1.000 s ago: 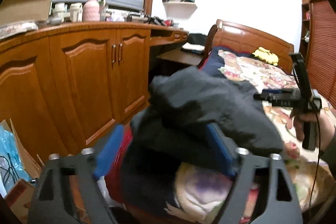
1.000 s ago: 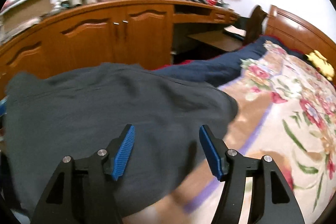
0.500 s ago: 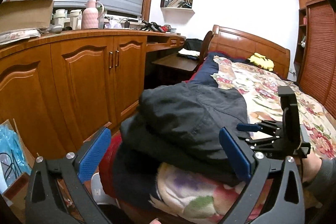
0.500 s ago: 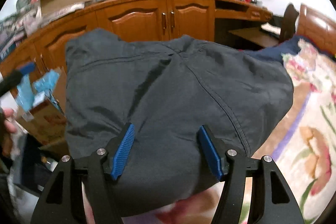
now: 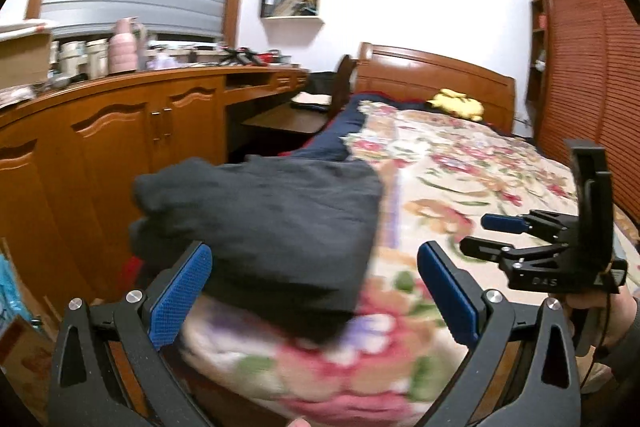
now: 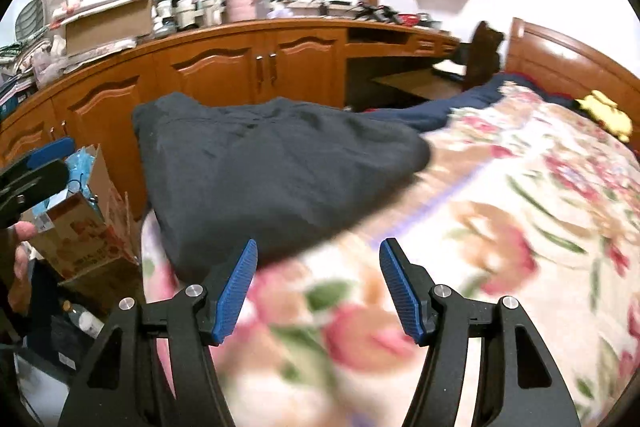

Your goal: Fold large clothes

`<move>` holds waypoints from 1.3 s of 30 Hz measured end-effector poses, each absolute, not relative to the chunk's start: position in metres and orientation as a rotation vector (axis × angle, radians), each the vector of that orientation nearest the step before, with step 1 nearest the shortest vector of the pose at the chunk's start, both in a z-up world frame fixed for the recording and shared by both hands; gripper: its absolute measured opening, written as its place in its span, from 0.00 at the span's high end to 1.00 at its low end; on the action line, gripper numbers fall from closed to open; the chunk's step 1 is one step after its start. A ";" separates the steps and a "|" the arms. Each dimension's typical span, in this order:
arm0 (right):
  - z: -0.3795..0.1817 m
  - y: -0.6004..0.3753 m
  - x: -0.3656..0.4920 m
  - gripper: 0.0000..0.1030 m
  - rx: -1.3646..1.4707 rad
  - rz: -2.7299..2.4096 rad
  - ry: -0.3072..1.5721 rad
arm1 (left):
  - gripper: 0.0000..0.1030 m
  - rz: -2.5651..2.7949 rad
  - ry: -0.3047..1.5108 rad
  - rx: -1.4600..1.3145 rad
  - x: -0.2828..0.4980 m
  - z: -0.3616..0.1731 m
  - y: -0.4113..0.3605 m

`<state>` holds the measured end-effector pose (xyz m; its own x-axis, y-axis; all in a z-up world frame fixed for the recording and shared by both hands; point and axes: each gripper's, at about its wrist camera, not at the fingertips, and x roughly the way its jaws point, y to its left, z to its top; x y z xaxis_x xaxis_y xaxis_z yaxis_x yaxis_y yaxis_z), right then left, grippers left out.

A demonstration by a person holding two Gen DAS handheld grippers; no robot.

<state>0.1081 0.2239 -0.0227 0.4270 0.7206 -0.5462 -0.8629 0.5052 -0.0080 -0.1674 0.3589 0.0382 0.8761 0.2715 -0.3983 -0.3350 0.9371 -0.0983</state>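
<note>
A folded dark grey garment (image 5: 264, 223) lies on the near left corner of the bed, also seen in the right wrist view (image 6: 264, 171). My left gripper (image 5: 316, 291) is open and empty, just short of the garment's near edge. My right gripper (image 6: 318, 285) is open and empty over the floral bedspread, right of the garment. In the left wrist view the right gripper (image 5: 486, 237) shows at the right, held in a hand. The left gripper's blue fingertip (image 6: 52, 149) shows at the left edge of the right wrist view.
The floral bedspread (image 5: 460, 163) covers the bed, with a yellow plush toy (image 5: 456, 103) by the wooden headboard. Wooden cabinets (image 5: 120, 139) and a desk run along the left. A cardboard box (image 6: 84, 227) with clutter stands on the floor by the bed corner.
My left gripper let go of the garment, opened wide and pulled back. My right gripper drew back off the garment and to the right, over the bedspread. The garment now lies flat on the bed.
</note>
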 end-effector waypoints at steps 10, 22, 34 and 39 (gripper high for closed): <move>-0.008 0.107 0.086 0.19 -0.229 0.845 0.509 | 0.00 0.130 0.400 -0.120 -0.125 0.038 0.240; -0.006 0.014 0.044 0.16 -0.157 0.668 0.506 | 0.00 -0.010 0.448 -0.081 -0.095 0.030 0.134; -0.013 -0.020 0.018 0.16 -0.131 0.553 0.533 | 0.00 -0.030 0.499 -0.069 -0.083 0.005 0.078; -0.013 -0.041 0.003 0.16 -0.091 0.521 0.545 | 0.00 -0.033 0.498 -0.089 -0.085 0.004 0.063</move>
